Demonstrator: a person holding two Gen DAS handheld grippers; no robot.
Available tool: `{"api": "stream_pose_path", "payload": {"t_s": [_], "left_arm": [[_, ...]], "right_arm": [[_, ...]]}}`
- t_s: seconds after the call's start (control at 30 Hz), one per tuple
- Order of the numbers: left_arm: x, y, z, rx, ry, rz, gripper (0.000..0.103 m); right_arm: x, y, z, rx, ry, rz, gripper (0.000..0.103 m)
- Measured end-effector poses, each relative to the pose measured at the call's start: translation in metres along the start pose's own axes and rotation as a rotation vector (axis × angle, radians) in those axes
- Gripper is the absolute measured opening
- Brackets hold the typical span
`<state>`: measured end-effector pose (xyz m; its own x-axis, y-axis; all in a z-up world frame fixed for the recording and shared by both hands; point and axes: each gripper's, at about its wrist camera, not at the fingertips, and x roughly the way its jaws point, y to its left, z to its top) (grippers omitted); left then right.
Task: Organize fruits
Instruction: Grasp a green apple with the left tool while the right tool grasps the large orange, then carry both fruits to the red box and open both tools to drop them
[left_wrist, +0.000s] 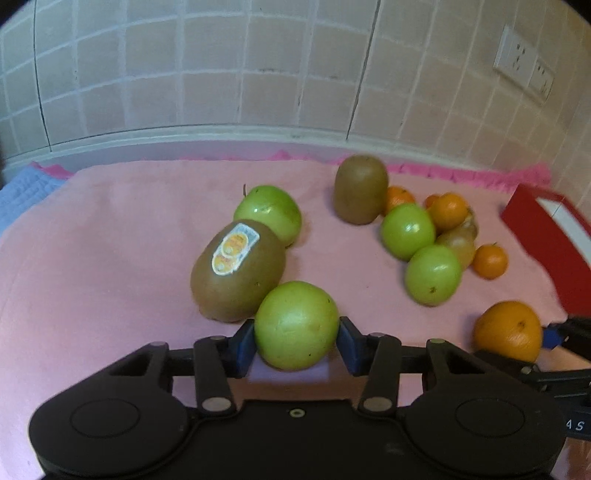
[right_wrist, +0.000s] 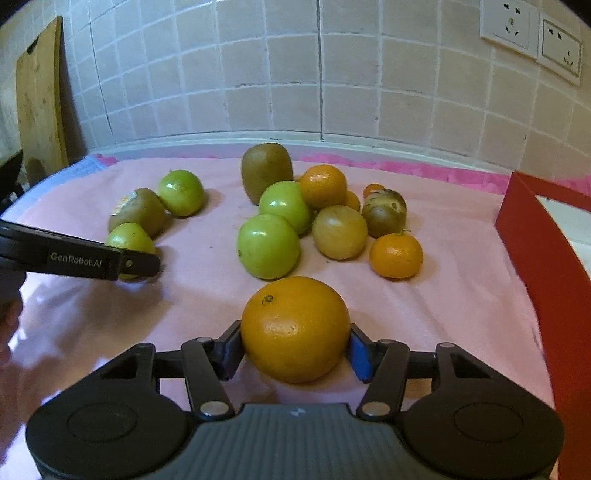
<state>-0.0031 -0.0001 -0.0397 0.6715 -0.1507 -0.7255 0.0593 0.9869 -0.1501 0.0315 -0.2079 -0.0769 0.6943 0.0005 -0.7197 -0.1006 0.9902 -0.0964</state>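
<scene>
My left gripper (left_wrist: 296, 341) is shut on a green apple (left_wrist: 296, 325), low over the pink cloth (left_wrist: 110, 236). Right beyond it lie a stickered kiwi (left_wrist: 238, 271) and another green apple (left_wrist: 269, 214). My right gripper (right_wrist: 295, 349) is shut on a large orange (right_wrist: 295, 328); this orange also shows in the left wrist view (left_wrist: 509, 330). Beyond it is a heap: two green apples (right_wrist: 269, 245), a kiwi (right_wrist: 266, 171), small oranges (right_wrist: 396, 255) and brownish round fruits (right_wrist: 340, 232). The left gripper (right_wrist: 122, 264) shows at the left of the right wrist view.
A red box (right_wrist: 535, 236) stands at the right edge of the cloth. A wooden cutting board (right_wrist: 38, 96) leans on the tiled wall at the far left. Wall sockets (right_wrist: 532, 33) are at the upper right. A blue cloth (left_wrist: 22, 192) lies beyond the left edge.
</scene>
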Motion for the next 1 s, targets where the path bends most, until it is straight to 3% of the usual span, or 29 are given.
{"api": "stream_pose_path", "payload": {"t_s": [0.3,0.43,0.63,0.8,0.9,1.0], "left_arm": [[-0.047,-0.009,0.021,0.031,-0.153,-0.073,0.055],[-0.063,-0.021,0.067,0.071,-0.242,-0.063,0.055],[-0.076,-0.057,0.162,0.142,-0.319,-0.118,0.055],[-0.067,-0.113,0.217,0.192,-0.273,-0.224,0.055],[-0.050,-0.158,0.232,0.250,-0.232,-0.284,0.055],[-0.021,-0.205,0.238,0.280,-0.141,-0.350,0.055]], "right_arm": [[-0.051,-0.002,0.010,0.048,-0.082,0.010,0.059],[-0.082,-0.020,0.036,0.088,-0.120,0.011,0.059],[-0.128,-0.056,0.083,0.101,-0.192,-0.048,0.059],[-0.154,-0.100,0.101,0.127,-0.189,-0.099,0.059],[-0.158,-0.128,0.102,0.151,-0.142,-0.156,0.059],[-0.150,-0.160,0.091,0.222,-0.071,-0.188,0.059]]}}
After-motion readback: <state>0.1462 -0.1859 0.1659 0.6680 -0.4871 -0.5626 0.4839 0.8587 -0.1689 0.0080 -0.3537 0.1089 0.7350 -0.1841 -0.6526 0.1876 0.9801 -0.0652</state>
